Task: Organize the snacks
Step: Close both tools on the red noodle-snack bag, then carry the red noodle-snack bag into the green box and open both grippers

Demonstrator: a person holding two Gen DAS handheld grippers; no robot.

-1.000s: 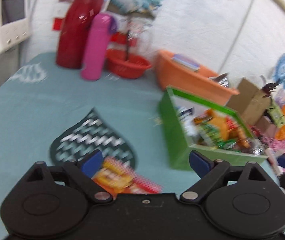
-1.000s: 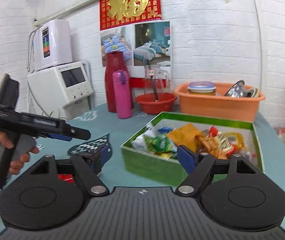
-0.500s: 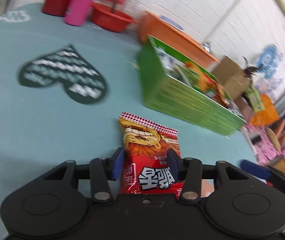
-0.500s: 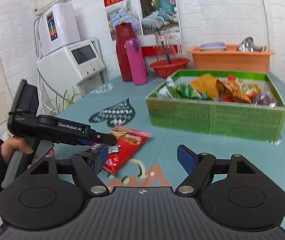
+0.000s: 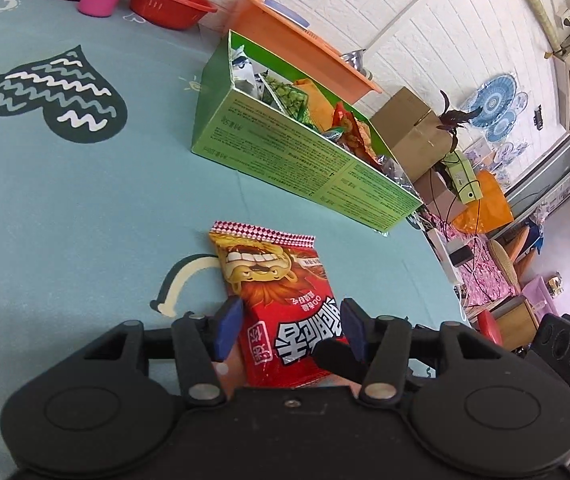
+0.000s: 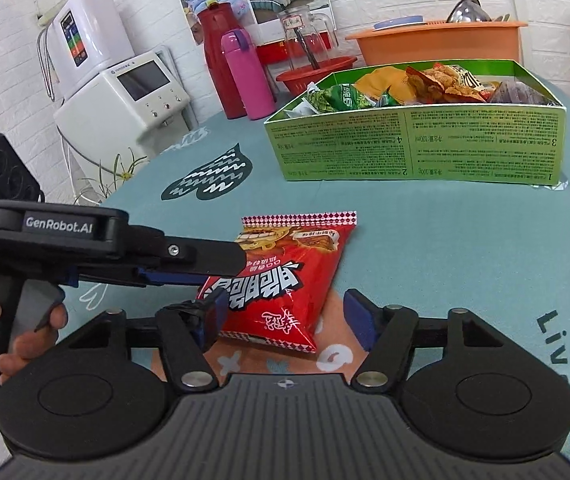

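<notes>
A red snack bag (image 5: 281, 300) with a cartoon face lies flat on the teal tablecloth, also in the right wrist view (image 6: 285, 276). My left gripper (image 5: 289, 330) is open with its blue pads on either side of the bag's near end, apart from it. My right gripper (image 6: 289, 318) is open, low over the bag's near corner from the other side. The left gripper's black body (image 6: 117, 248) reaches in from the left there. A green cardboard box (image 6: 417, 148) holding several snack packets stands beyond the bag; it also shows in the left wrist view (image 5: 305, 156).
At the table's back stand a red flask (image 6: 217, 56), a pink bottle (image 6: 247, 74), a red bowl (image 6: 313, 74) and an orange basin (image 6: 437, 42). A white appliance (image 6: 125, 100) stands off the table's left. The table edge (image 5: 441, 268) drops off to the right onto floor clutter.
The left gripper's pads stand wider around the bag than half a second ago. The right gripper has moved forward and down, bringing the bag between its pads.
</notes>
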